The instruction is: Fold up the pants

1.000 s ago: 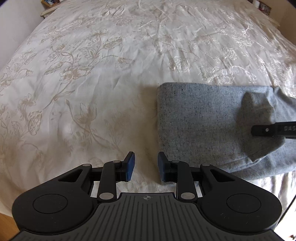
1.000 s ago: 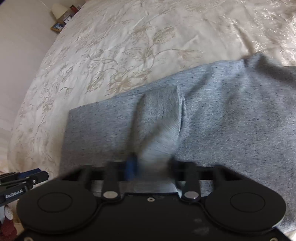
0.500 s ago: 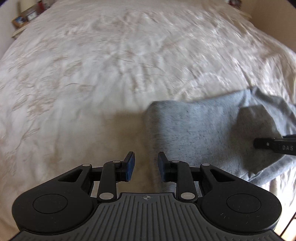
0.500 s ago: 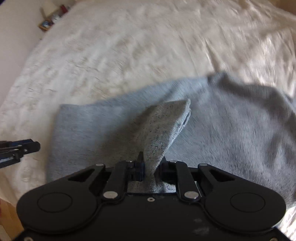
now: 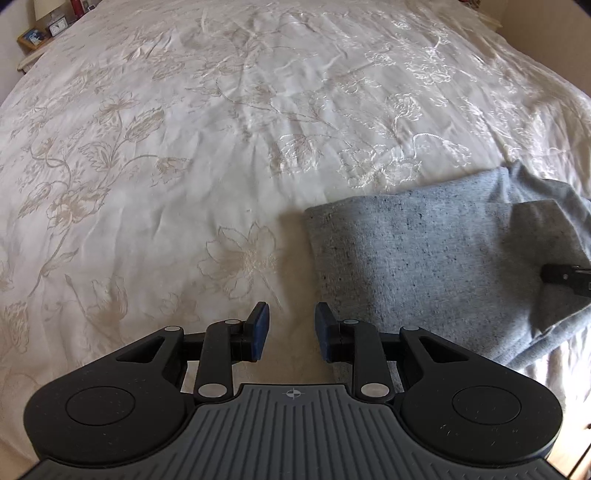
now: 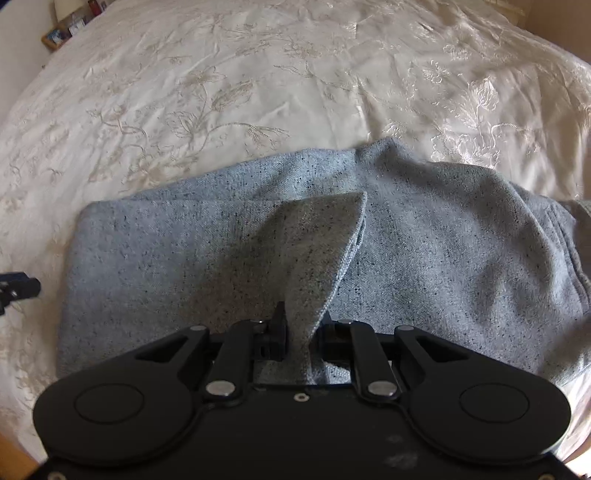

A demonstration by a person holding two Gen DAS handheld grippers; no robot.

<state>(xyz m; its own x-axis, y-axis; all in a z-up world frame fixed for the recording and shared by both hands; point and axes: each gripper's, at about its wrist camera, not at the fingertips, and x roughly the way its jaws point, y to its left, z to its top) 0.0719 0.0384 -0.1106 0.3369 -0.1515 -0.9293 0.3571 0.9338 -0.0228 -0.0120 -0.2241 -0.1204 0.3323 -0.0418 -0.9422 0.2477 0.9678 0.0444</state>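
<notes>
Grey speckled pants (image 5: 424,258) lie folded on a cream embroidered bedspread (image 5: 184,147), at the right in the left wrist view. My left gripper (image 5: 291,328) is open and empty, just left of the pants' folded left edge, over the bedspread. My right gripper (image 6: 301,332) is shut on a raised flap of the pants (image 6: 317,251) near their front edge and holds it lifted above the rest of the fabric (image 6: 166,258). The right gripper's tip shows at the right edge of the left wrist view (image 5: 565,275).
The bedspread (image 6: 221,92) stretches far back and left. A bedside shelf with small items (image 5: 44,26) stands at the far left corner. The left gripper's tip shows at the left edge of the right wrist view (image 6: 18,290). The bed's front edge lies close below the pants.
My right gripper has lifted the pants flap and carried it a little rightwards. My left gripper has shifted slightly, still open, and the pants now sit further right in its view.
</notes>
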